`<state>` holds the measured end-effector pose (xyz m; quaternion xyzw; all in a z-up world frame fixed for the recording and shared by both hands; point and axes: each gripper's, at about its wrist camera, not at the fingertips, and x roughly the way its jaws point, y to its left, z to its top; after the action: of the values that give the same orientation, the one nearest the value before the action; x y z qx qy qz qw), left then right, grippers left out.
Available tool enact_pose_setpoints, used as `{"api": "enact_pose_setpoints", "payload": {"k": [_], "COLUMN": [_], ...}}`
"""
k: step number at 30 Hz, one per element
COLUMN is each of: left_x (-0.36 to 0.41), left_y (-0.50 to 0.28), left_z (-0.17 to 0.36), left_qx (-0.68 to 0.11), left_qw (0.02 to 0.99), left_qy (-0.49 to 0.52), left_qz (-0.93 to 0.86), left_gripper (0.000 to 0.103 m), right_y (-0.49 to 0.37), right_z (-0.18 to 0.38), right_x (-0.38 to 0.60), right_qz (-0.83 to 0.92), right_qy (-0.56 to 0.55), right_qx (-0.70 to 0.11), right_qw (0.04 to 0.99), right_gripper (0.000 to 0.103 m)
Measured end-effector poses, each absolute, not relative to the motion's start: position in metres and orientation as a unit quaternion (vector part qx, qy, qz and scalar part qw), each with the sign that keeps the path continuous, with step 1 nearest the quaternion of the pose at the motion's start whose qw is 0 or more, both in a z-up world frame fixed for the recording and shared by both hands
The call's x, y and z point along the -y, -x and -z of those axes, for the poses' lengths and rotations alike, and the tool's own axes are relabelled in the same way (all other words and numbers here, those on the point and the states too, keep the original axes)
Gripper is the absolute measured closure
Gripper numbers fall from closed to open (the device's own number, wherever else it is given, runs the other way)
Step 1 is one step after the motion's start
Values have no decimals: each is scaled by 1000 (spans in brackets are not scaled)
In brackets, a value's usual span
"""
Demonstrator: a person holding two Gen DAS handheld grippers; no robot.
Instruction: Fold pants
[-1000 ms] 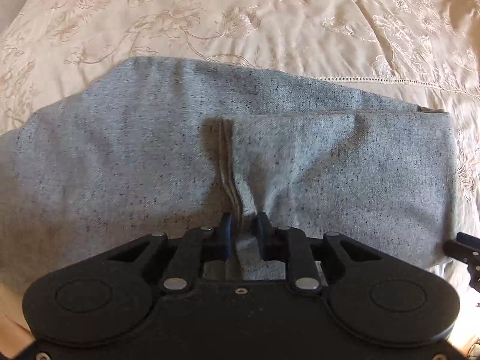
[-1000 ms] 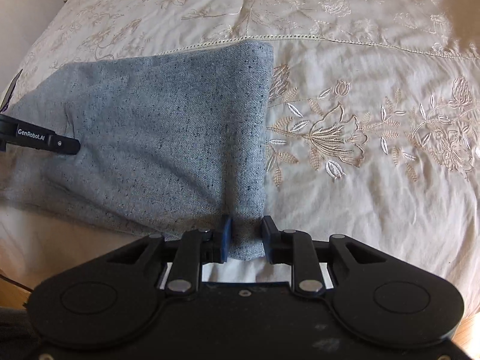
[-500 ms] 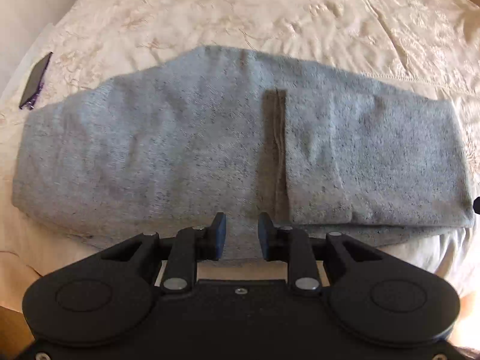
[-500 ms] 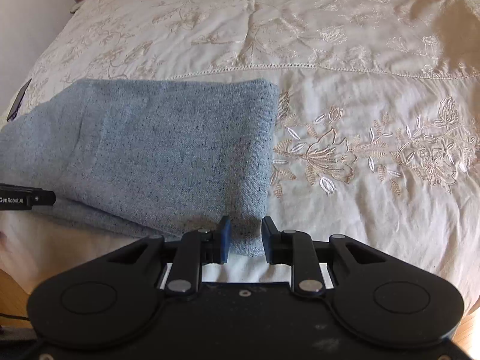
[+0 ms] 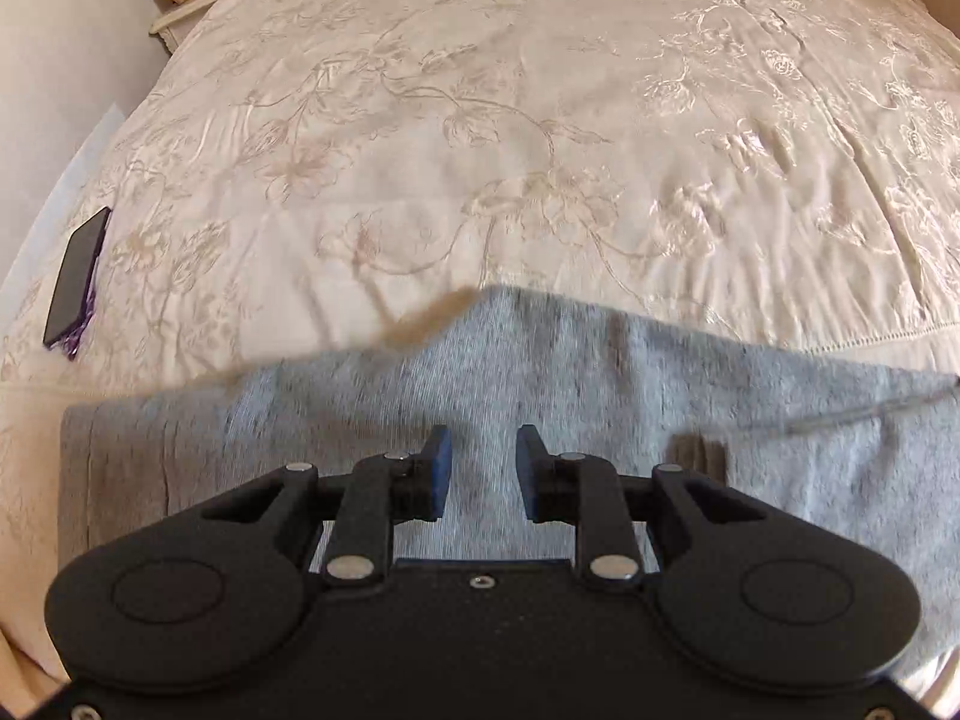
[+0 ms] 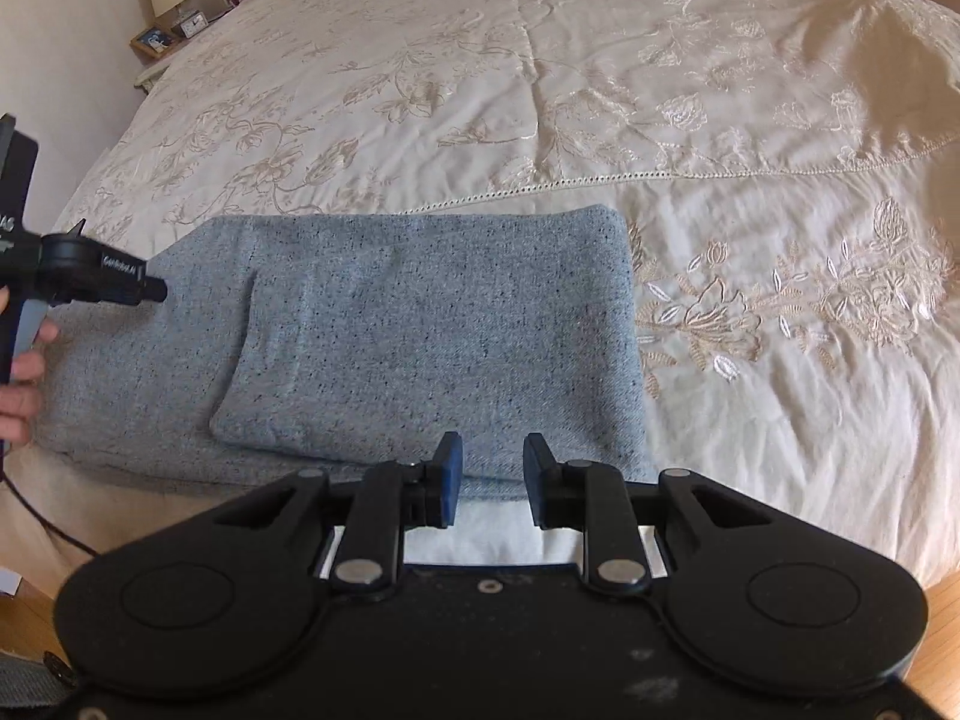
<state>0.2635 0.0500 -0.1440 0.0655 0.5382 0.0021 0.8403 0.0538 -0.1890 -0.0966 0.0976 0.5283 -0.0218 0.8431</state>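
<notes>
Both my left gripper point(image 5: 479, 471) and right gripper point(image 6: 487, 479) hang parted, empty; pants point(image 6: 420, 336) lie half-folded; next I grab the left end.

Pants point(image 6: 384, 336) lie folded flat on the bedspread point(image 6: 600, 90), along its near edge, an upper folded layer resting on a wider lower one that extends to the left. Right gripper point(image 6: 486, 474) sits at the near edge of the pants, jaws apart. Left gripper point(image 5: 478, 471) is above the pants' left portion, jaws apart. Phone point(image 5: 75, 279) lies on the bedspread's left edge, well apart from the pants. Nightstand point(image 6: 157, 54) stands beyond the bed's far left corner.
</notes>
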Motion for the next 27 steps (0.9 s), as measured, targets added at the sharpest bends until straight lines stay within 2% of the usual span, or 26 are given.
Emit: {"api": "enact_pose_setpoints", "payload": {"k": [5, 9, 14, 20, 27], "left_x": [-50, -50, -50, -65, -110], "left_y": [-292, -269, -212, -162, -148], "left_z": [169, 190, 185, 185, 156], "left_qx": [-558, -563, -547, -576, -578], "left_qw": [828, 824, 831, 812, 806], "left_qy": [-57, -68, -97, -79, -80], "left_qz": [12, 13, 28, 51, 101], "left_gripper": [70, 70, 70, 68, 64], "right_y": [-40, -30, -26, -33, -50], "right_z": [92, 89, 90, 92, 89], "right_x": [158, 133, 108, 98, 86], "right_qz": [58, 73, 63, 46, 37], "right_qy": [-109, -111, -88, -75, -89], "right_qx": [-531, -533, -539, -548, -543], "right_qw": [838, 836, 835, 832, 834], "right_gripper": [78, 78, 78, 78, 78]}}
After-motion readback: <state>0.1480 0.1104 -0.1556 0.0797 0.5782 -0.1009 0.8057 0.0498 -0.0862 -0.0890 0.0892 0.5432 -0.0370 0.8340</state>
